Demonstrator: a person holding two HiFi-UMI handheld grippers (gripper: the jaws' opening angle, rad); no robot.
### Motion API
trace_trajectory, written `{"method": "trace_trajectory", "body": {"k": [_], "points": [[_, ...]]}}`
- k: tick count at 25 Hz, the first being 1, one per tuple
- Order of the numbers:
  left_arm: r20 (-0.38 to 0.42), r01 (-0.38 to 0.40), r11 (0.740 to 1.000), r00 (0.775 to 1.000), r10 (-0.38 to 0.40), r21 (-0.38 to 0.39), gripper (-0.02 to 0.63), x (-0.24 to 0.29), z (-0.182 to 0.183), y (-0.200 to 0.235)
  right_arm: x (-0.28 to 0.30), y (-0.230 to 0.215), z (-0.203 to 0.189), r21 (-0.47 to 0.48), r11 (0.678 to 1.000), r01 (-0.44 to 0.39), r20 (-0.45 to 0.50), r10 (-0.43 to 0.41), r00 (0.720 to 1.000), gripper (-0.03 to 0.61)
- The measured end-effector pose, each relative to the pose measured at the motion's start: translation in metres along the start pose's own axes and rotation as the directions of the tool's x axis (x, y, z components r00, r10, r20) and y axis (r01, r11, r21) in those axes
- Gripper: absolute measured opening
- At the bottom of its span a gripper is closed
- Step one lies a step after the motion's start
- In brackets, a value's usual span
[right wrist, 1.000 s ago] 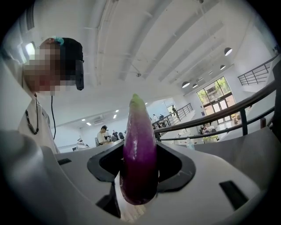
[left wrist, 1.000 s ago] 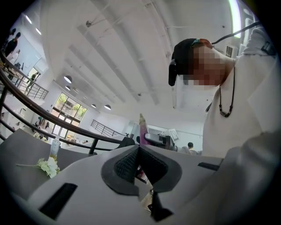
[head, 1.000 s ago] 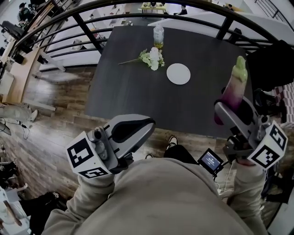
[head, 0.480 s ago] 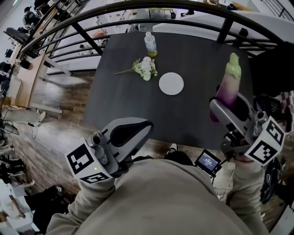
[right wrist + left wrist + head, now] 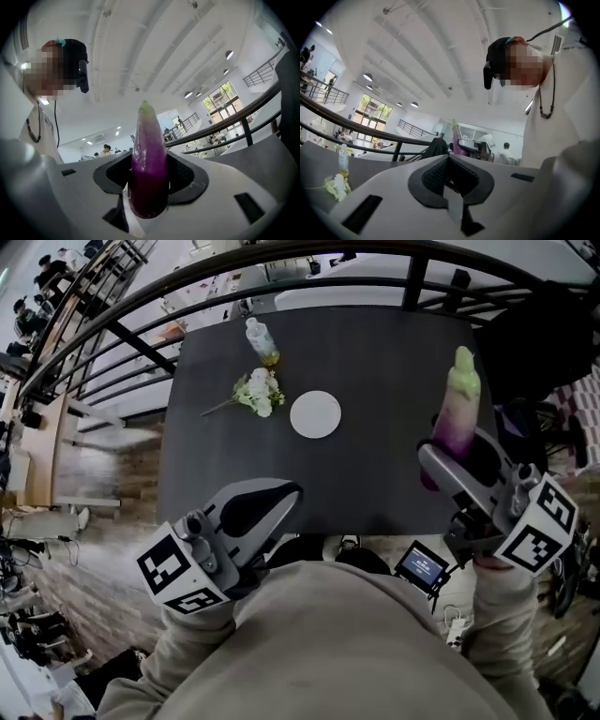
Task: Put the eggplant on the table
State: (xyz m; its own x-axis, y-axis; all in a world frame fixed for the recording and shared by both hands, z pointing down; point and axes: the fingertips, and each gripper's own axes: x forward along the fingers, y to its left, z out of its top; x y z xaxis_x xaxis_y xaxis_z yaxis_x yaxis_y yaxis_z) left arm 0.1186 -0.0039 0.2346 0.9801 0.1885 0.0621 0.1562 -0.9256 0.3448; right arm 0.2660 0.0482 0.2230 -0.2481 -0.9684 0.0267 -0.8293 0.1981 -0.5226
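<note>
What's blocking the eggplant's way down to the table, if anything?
Nothing visible. The right gripper holds the eggplant upright by the right side of the table, where the top is bare; the plate, flowers and bottle sit off to the left.

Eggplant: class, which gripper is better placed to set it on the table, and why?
Right. The right gripper clamps the eggplant, upright, by the near right side of the table. The left gripper is shut, holds nothing, and sits at the near left.
</note>
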Motion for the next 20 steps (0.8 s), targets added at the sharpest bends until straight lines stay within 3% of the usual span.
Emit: {"method": "trace_trajectory", "body": {"k": [8,20], "points": [[0.0,0.206,0.977,0.978,-0.207,0.054,0.005,0.034,0.022,0.002,-0.032,0.001,0.014,-0.019,0.987,0.16,0.095,-0.157,0.983,0.222],[0.01,0.336,0.94,0.941,-0.337,0.066,0.005,0.027,0.056,0.044,0.01,0.016,0.032,-0.056,0.965,0.258,0.139,-0.248,0.959,0.222]]}}
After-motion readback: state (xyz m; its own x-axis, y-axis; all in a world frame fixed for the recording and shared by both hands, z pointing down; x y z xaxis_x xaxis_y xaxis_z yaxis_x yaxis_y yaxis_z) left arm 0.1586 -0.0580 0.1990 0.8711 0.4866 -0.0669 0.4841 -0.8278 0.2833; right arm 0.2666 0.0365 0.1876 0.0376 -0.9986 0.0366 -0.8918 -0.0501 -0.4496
